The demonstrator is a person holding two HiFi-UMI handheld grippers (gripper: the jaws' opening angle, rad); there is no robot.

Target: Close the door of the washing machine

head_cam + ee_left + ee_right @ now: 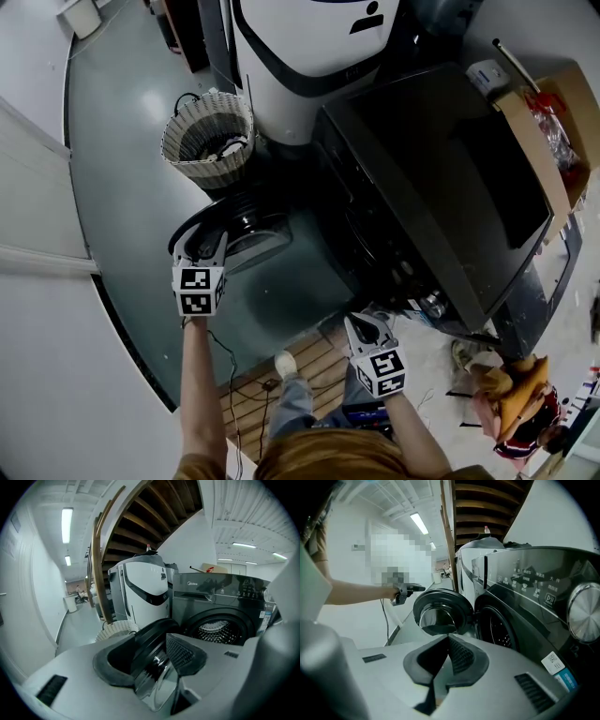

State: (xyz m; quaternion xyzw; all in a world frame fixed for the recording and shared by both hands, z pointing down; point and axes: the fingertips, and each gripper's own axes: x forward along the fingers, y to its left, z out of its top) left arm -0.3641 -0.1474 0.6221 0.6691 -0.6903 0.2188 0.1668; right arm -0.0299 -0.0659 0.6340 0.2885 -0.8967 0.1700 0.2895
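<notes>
the left gripper (pixel 204 239) has its jaws spread wide, with the black rim of the washing machine door (pixel 151 638) standing between the pads; whether the pads press on it cannot be told. the right gripper (pixel 448 641) hangs back near the machine's front corner, its pads pressed together at the tips with nothing in them.

the door is round and upright, swung fully open on its hinge and standing out from the front of the washing machine (pixel 441 178). the left gripper view meets it nearly edge-on, with the glass bowl low between the jaws. the right gripper view shows its inner glass face-on, the hinge side toward the machine, and the left gripper at the far rim.

only the left gripper view looks into the steel drum (pixel 214 632). only the right gripper view shows the control dial (pixel 586 613). the head view alone shows the wicker basket (pixel 208 136) from above, just beyond the door, and the cardboard box (pixel 553 131) behind the machine.
</notes>
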